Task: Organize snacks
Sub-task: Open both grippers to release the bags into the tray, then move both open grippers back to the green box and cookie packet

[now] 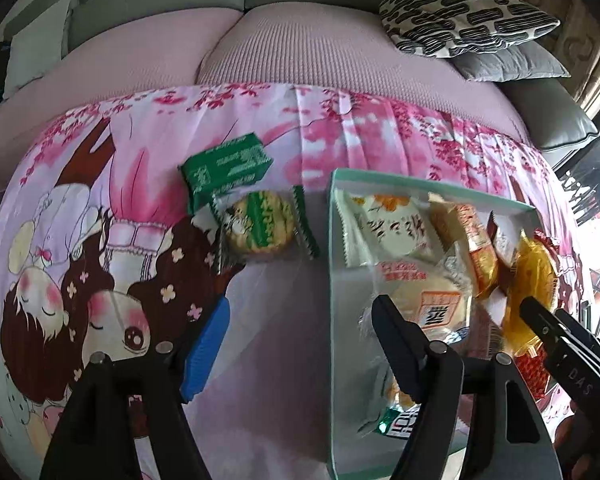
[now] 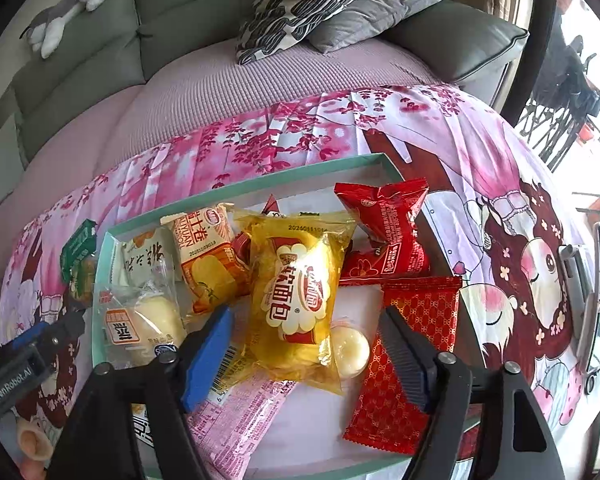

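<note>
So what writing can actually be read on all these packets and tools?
"软面包" and "2026011191", its last digits unsure: yellow bread packet
"GenRobot.AI": left gripper's body
"DAS": right gripper's body
"2025", the rest blurred: orange packet
Brush characters, not legible: white packet
Small print, too blurred: green packet, dark red packet

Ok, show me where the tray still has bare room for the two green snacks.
Bare floor runs along the tray's left wall, below the white packet, and beside the round cookie and green packet. The right half, around the yellow bread bag, is crowded.
</note>
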A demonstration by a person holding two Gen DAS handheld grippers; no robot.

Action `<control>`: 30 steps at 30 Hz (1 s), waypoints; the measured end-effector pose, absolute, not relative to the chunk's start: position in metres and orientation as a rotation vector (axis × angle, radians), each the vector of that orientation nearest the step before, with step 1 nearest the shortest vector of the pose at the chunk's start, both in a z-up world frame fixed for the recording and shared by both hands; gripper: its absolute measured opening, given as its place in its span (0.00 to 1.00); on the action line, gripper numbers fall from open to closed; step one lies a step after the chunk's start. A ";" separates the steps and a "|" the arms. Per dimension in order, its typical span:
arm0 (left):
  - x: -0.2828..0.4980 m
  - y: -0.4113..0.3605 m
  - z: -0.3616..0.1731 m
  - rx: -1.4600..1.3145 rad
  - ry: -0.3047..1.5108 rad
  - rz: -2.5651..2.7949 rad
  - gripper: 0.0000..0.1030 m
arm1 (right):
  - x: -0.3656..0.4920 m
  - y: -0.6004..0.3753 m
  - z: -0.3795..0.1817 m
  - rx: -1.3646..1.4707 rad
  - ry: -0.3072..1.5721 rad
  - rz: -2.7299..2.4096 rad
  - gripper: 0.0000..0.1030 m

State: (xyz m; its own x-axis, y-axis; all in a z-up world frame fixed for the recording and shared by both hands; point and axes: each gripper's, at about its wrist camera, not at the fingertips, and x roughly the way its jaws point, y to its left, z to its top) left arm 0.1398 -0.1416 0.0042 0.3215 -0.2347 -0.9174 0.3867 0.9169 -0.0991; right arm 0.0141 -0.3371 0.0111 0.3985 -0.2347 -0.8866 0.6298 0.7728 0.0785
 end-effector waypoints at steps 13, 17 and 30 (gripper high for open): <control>0.146 -0.132 -0.003 0.140 1.180 -0.360 0.86 | 0.018 -0.329 0.009 0.400 1.021 -0.563 1.00; 0.148 -0.129 -0.003 0.134 1.170 -0.337 0.90 | 0.019 -0.327 0.009 0.396 1.021 -0.557 1.00; 0.160 -0.108 0.003 0.105 1.135 -0.268 0.93 | 0.029 -0.303 0.013 0.345 1.017 -0.497 1.00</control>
State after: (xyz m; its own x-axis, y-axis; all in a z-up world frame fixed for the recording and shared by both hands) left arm 0.1602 -0.1081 0.0028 0.3940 -0.1581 -0.9054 0.2641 0.9630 -0.0532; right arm 0.0289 -0.3032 0.0134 0.4306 -0.2325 -0.8721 0.5447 0.8374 0.0457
